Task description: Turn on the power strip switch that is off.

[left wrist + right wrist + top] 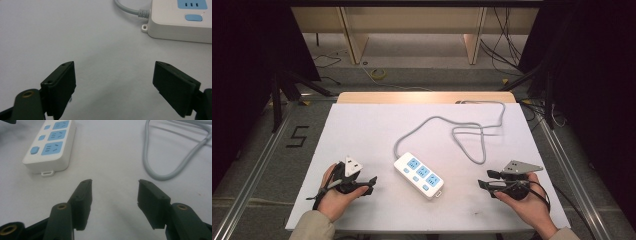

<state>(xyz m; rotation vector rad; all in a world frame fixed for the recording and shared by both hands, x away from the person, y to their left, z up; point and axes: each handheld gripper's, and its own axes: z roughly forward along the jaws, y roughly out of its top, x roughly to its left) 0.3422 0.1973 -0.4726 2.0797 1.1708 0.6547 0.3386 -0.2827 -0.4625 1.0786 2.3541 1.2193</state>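
Note:
A white power strip (418, 174) with blue sockets and blue switches lies at the middle of the white table top (362, 130). Its grey cable (462, 131) loops toward the back right edge. My left gripper (371, 181) rests low at the front left, open, jaws pointing right at the strip. In the left gripper view the strip's cable end (180, 20) lies ahead at upper right. My right gripper (485, 179) sits at the front right, open, pointing left. The right gripper view has the strip (48, 145) at upper left and the cable loop (172, 152) at right. Both grippers hold nothing.
The white top lies on a wooden table whose far edge (426, 97) shows beyond it. Metal rails (257, 160) run along both sides on the floor. A wooden frame (412, 30) and loose cables stand on the floor behind. Dark stands flank the table.

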